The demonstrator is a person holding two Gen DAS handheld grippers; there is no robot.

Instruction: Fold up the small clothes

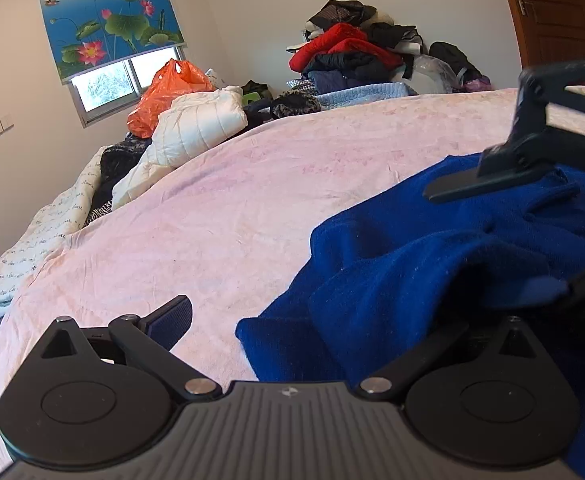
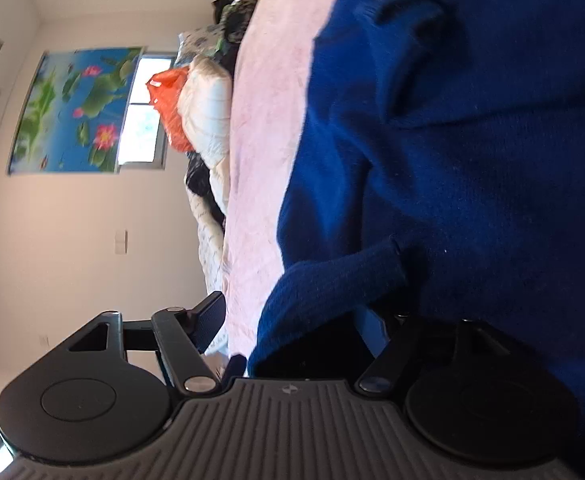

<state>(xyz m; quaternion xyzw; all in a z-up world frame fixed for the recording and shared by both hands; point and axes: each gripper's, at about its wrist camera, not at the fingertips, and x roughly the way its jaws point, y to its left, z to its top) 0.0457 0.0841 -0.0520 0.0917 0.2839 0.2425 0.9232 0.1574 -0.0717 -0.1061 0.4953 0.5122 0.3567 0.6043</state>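
A dark blue knitted garment (image 1: 432, 248) lies crumpled on the pink bed cover (image 1: 232, 200), at the right of the left wrist view. My left gripper (image 1: 320, 312) stands open at its near edge. Its left finger (image 1: 172, 320) rests over bare cover, and its right finger is hidden in a fold of the cloth. My right gripper (image 1: 504, 240) is turned on its side over the garment's far part. In the right wrist view that gripper (image 2: 308, 312) is open, with a ribbed sleeve end (image 2: 332, 280) between the jaws. One pad (image 2: 210, 318) is clear of the cloth; the other is hidden.
A white padded jacket (image 1: 200, 124) and an orange plastic bag (image 1: 168, 92) lie at the bed's far left. A heap of clothes (image 1: 352, 52) is piled against the back wall. A printed quilt (image 1: 32, 248) hangs off the left edge. A wooden door (image 1: 552, 8) is at the right.
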